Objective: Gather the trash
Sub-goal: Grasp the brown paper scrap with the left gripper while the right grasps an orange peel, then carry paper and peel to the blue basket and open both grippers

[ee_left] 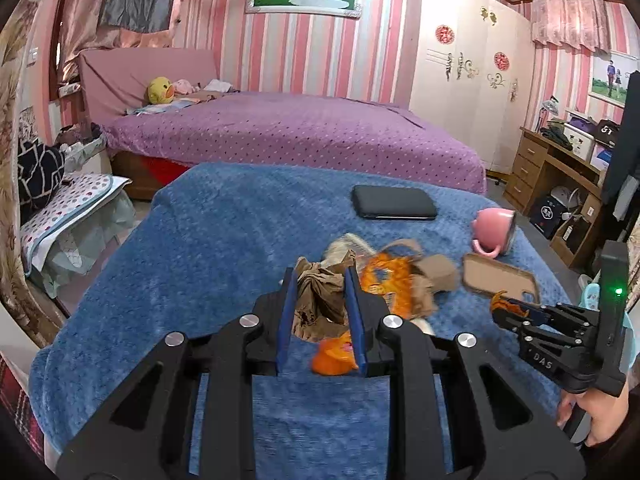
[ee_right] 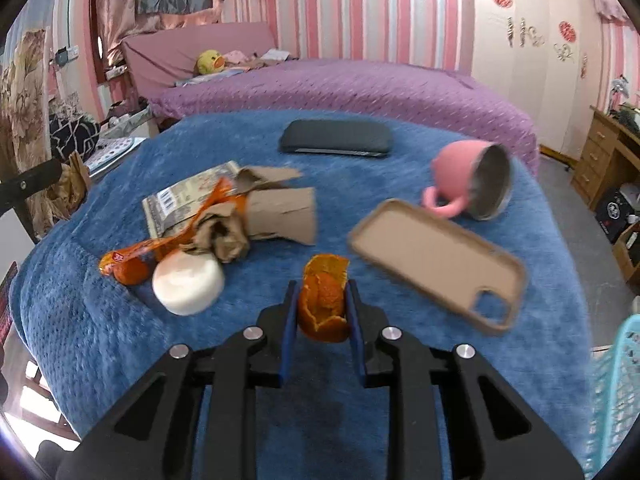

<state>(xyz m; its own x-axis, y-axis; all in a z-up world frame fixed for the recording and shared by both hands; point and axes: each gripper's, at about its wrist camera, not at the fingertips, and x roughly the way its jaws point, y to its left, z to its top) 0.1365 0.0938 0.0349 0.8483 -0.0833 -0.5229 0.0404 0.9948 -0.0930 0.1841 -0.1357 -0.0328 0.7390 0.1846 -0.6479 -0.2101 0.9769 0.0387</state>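
Observation:
My left gripper (ee_left: 320,277) is shut on a crumpled wad of brown paper (ee_left: 320,300), held just above the blue blanket (ee_left: 200,248). Behind it lies a trash pile: an orange snack wrapper (ee_left: 386,280) and torn cardboard (ee_left: 438,276). My right gripper (ee_right: 322,287) is shut on a curled orange peel (ee_right: 325,300), and it shows at the right of the left wrist view (ee_left: 499,306). In the right wrist view the pile holds a white round puck (ee_right: 188,286), the orange wrapper (ee_right: 128,266), crumpled brown paper (ee_right: 224,238), flattened cardboard (ee_right: 280,216) and a silver printed wrapper (ee_right: 184,200).
A tan phone case (ee_right: 436,264) lies open side up, right of the pile. A pink mug (ee_right: 468,180) lies on its side behind it, and a black case (ee_right: 336,140) is further back. A light blue mesh basket (ee_right: 616,380) stands off the blanket's right edge. A purple bed (ee_left: 300,132) is beyond.

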